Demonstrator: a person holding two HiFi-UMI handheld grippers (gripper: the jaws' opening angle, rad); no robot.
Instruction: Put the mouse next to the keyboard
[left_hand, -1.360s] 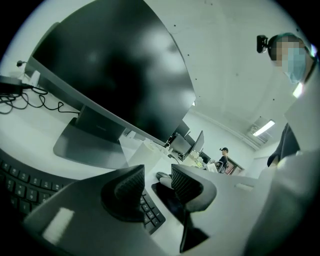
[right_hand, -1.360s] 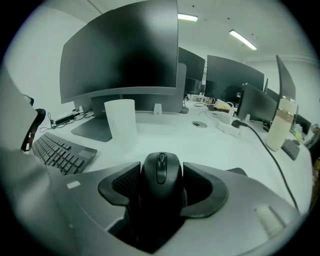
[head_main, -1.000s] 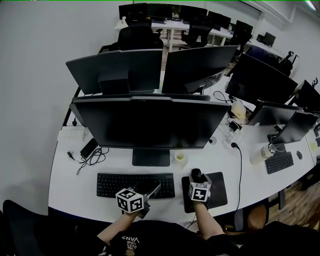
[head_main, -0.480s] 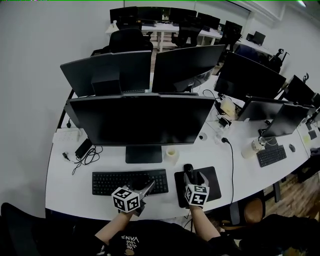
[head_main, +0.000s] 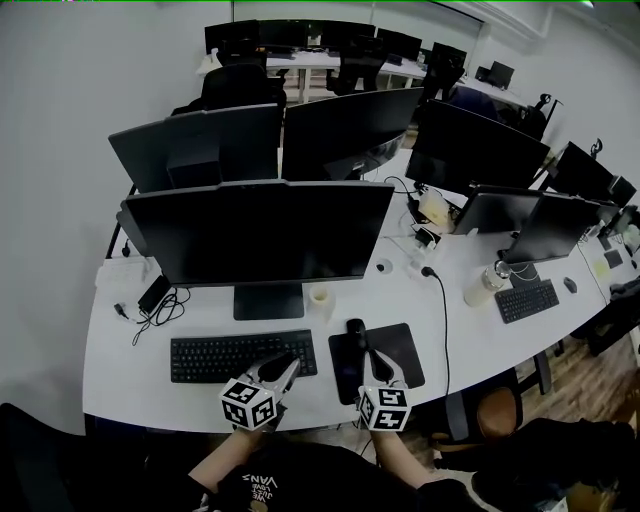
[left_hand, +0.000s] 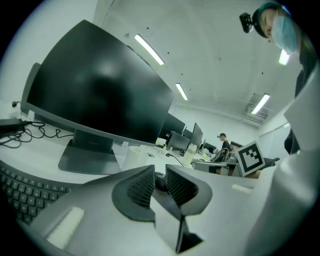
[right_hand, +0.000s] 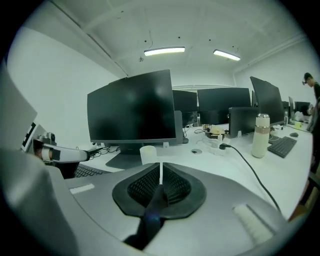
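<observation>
Mouse first: it lies on the far left corner of the black mouse pad, at 2 o'clock from the right end of the keyboard and a little apart from it. Neither tool touches it.

Your right hand-held gripper hangs above the pad, at 5 o'clock from the mouse and pointing toward 12. Its jaws have just been closing. They now stand all but together, with only a thin slit of light between the pads, and they hold nothing.

Your left hand-held gripper hovers over the keyboard's right end, aimed toward 1 o'clock. Its jaws have also just been closing and stand about half apart. The pads press on nothing. A small dark shape shows through the gap beyond the tips, and you cannot tell from here what it is.

Both keyboard and pad sit on the white bench. A large dark monitor stands at 12 o'clock from the keyboard. A white cup stands at 11 o'clock from the mouse, beside the monitor's foot.
</observation>
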